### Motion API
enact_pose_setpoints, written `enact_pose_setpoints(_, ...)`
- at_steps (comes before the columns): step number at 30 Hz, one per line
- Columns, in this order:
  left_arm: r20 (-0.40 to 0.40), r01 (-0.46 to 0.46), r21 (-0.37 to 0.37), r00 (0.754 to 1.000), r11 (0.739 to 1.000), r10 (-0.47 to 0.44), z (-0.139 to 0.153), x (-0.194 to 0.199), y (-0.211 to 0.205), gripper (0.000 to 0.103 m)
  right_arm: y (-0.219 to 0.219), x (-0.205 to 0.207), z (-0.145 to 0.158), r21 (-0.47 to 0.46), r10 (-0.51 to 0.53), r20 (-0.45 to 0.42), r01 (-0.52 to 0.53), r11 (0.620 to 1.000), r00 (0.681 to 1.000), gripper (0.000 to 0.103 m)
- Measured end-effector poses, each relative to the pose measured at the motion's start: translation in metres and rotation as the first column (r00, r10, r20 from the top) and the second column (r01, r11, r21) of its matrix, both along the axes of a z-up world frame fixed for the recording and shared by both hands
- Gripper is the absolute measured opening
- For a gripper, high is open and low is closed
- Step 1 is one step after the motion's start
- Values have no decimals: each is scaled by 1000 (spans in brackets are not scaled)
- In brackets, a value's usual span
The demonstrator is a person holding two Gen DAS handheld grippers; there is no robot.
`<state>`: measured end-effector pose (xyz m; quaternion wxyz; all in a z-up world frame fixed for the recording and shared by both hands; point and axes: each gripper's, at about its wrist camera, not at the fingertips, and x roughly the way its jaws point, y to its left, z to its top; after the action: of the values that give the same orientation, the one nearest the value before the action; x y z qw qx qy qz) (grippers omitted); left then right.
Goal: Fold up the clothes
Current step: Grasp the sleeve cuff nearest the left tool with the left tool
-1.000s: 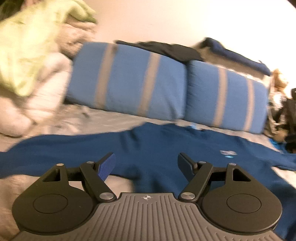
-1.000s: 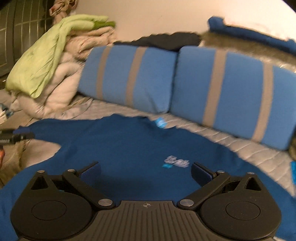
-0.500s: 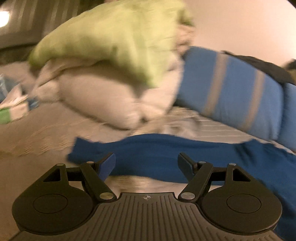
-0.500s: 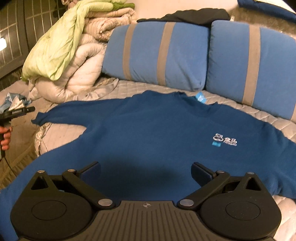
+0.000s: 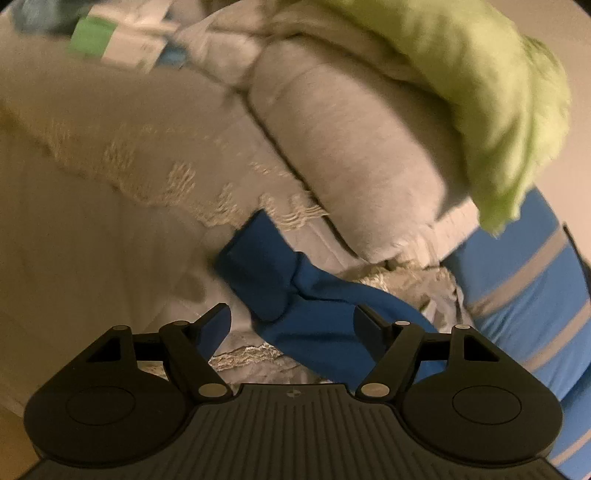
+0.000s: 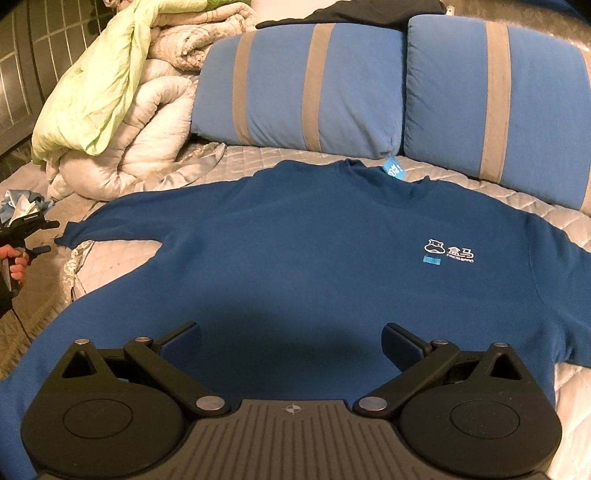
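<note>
Two blue cushions with grey stripes [image 6: 303, 88] stand at twelve o'clock on the quilted grey bedcover [image 6: 480, 192]. At ten o'clock a rolled white duvet [image 6: 147, 122] carries a crumpled lime-green sheet [image 6: 99, 85]. A black garment [image 6: 351, 14] tops the cushions.

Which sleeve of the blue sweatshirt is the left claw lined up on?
The sleeve stretched toward the rolled quilt. Its cuff lies just ahead of the open left claw. The other sleeve runs off the opposite way.

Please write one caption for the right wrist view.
Open right claw above a blue sweatshirt spread flat on the bed.
</note>
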<state>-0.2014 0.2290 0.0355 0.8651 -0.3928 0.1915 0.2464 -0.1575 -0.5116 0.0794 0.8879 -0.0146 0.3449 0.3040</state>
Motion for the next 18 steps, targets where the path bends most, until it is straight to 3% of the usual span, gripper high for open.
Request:
enact_pose_setpoints(3, 32, -38, -88, 999, 995, 41, -13, 0, 11, 72, 1, 0, -1, -7, 1, -2, -1, 1000, 1000, 103)
enact_pose_setpoints(5, 44, -57, -138, 997, 989, 63, -20, 1, 19, 66, 1, 1, -1, -8, -1, -6, 1, 1000, 1000, 103)
enact_pose_setpoints(7, 44, -73, -183, 996, 980, 82, -27, 3, 27, 48, 1, 2, -2, -6, -6, -14, 5, 1000, 1000, 103)
enact_pose_setpoints(12, 47, -94, -270, 993, 958, 110, -36, 7, 40, 20, 1, 4, -2, -7, -15, -21, 15, 1000, 1000, 103)
enact_pose_setpoints(14, 24, -87, -258, 995, 962, 97, -29, 11, 43, 12, 1, 4, -2, -8, -15, -18, 15, 1000, 1000, 103)
enact_pose_setpoints(18, -10, -73, -161, 997, 984, 72, 4, 15, 49, 10, 1, 5, -2, -8, -15, -22, 15, 1000, 1000, 103)
